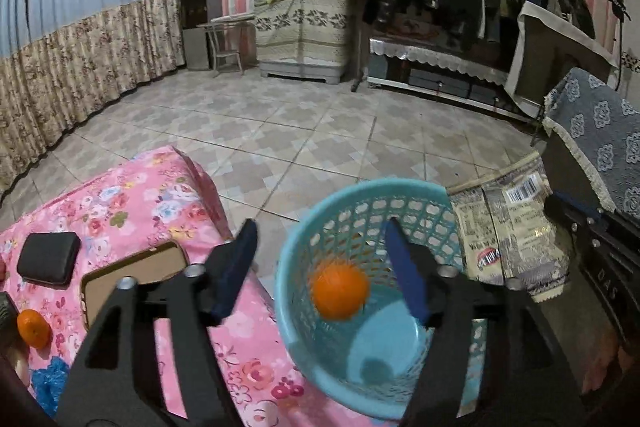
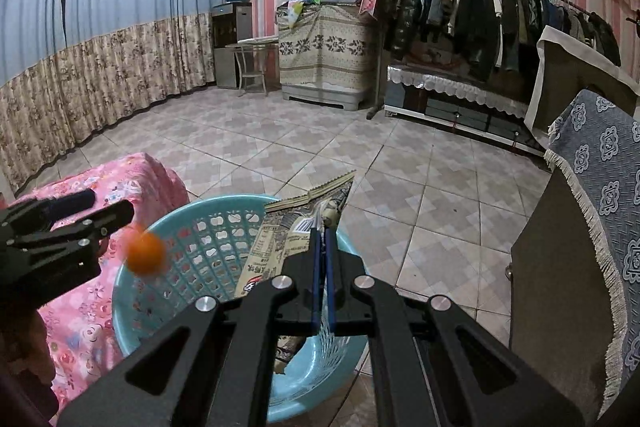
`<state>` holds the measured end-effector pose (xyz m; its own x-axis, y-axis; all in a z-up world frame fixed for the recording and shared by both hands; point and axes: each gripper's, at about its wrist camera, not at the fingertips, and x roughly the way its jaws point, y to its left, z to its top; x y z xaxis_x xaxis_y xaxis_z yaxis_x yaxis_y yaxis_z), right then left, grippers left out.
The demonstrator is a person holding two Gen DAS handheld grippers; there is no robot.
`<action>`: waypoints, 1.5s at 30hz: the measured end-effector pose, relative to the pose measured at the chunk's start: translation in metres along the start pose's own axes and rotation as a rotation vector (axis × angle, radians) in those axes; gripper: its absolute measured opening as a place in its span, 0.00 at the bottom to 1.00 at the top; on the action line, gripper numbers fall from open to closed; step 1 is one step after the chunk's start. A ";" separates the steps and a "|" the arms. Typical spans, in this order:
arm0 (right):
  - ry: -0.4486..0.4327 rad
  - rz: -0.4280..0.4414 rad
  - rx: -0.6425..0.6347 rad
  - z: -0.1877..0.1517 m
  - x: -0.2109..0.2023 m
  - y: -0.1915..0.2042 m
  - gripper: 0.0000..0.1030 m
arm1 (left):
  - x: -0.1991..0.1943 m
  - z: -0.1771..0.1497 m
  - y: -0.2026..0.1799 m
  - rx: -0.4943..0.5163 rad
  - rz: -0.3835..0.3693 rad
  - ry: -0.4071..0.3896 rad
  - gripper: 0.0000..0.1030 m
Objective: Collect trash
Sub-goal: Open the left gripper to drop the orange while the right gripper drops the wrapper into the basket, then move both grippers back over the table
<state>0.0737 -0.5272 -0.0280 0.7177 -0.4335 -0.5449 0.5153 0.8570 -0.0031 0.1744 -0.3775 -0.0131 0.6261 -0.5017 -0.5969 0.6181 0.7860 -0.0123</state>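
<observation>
The right claw point(image 2: 323, 227) pinches a snack wrapper point(image 2: 276, 243) over the blue basket point(image 2: 192, 227).

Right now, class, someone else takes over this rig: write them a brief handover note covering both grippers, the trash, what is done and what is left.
Left gripper: open, over the blue basket; the orange ball is in mid-air over its mouth.
Right gripper: shut on the snack wrapper, held above the basket.
Done: ball released.
Left: drop the wrapper in. On the pink floral cloth lies a second orange; whether it is trash is unclear.
</observation>
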 end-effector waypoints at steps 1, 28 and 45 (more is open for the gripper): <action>0.002 0.003 -0.001 0.000 0.001 0.002 0.03 | -0.001 0.001 0.001 0.000 0.006 -0.004 0.72; 0.042 0.027 -0.054 -0.006 0.023 0.049 0.81 | -0.111 -0.024 0.083 -0.062 0.291 -0.159 0.95; -0.102 0.238 -0.146 -0.014 -0.087 0.158 0.90 | -0.222 -0.089 0.181 -0.176 0.510 -0.138 0.95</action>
<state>0.0860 -0.3500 0.0074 0.8575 -0.2347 -0.4577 0.2593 0.9658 -0.0095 0.1050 -0.0920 0.0460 0.8892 -0.0749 -0.4514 0.1388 0.9842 0.1102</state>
